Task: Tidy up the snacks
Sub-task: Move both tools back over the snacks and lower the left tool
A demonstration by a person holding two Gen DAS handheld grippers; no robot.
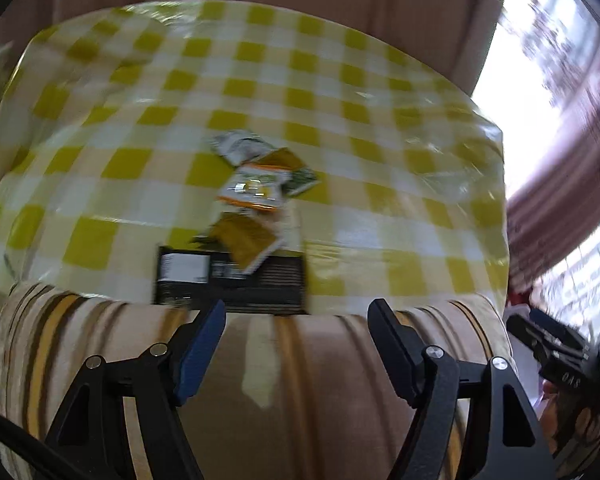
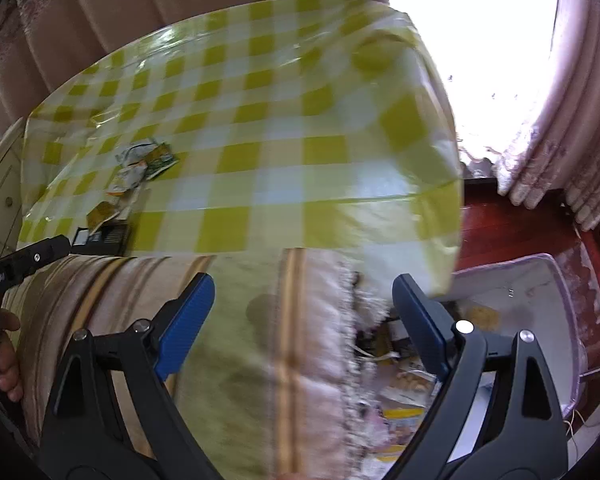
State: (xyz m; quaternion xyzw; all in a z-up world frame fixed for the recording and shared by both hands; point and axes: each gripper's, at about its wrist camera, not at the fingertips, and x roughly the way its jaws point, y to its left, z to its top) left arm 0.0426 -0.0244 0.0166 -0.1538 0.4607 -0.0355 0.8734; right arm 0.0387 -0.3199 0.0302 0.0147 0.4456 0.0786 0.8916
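Several snack packets (image 1: pixel 256 184) lie loose in a small heap on the checked tablecloth (image 1: pixel 380 120), seen from your left wrist, the nearest overlapping a black box (image 1: pixel 228 280) at the table's near edge. Your left gripper (image 1: pixel 296 312) hangs over the striped cushion (image 1: pixel 320 360), fingers spread wide and empty.

From the right wrist, the same packets (image 2: pixel 140 168) sit far off to the left. Your right gripper (image 2: pixel 304 288) is also wide apart, holding nothing, above the cushion's fringe. Below the table's corner a clear bin (image 2: pixel 556 280) on the floor holds some wrappers (image 2: pixel 404 412). Sorting looks partly done; the table heap remains.
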